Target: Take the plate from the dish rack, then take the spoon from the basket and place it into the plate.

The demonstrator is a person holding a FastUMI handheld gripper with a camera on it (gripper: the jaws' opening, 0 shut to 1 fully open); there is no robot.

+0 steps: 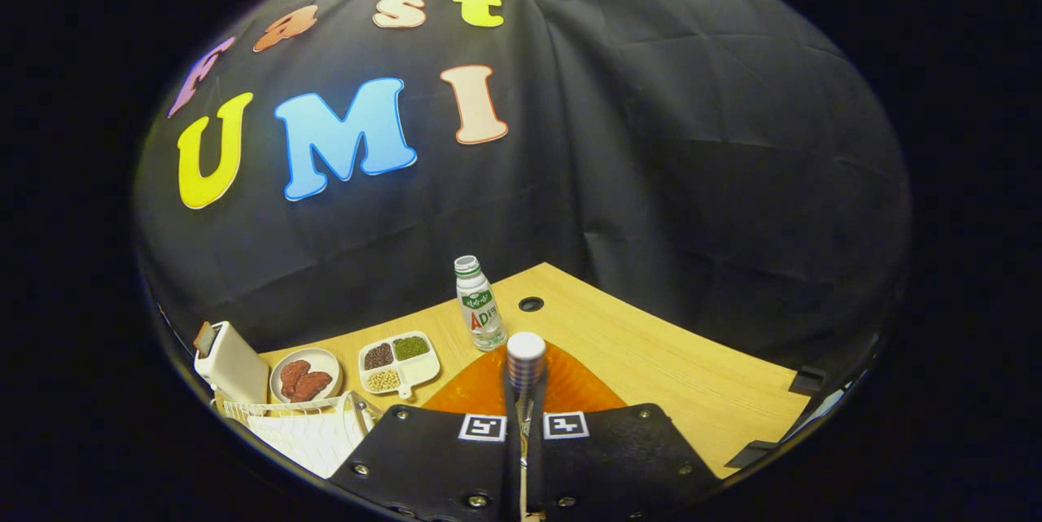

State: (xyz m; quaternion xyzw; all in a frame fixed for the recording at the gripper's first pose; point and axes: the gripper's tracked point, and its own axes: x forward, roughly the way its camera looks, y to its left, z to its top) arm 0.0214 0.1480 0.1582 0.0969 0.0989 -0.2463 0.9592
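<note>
My gripper (525,396) is shut on the spoon (526,359). What shows of the spoon is a striped handle with a rounded white end, sticking up between the two fingers; its bowl is hidden below them. The orange plate (570,388) lies on the wooden table directly under and just beyond the fingers, partly covered by the gripper's body. A white wire basket (305,428) stands to the left of the fingers, close to the table's near edge.
A small drink bottle (480,306) stands just beyond the plate. Left of it are a divided dish of beans (399,363), a white dish of meat (305,379) and a white toaster (232,363). The table (667,359) has a cable hole (531,304).
</note>
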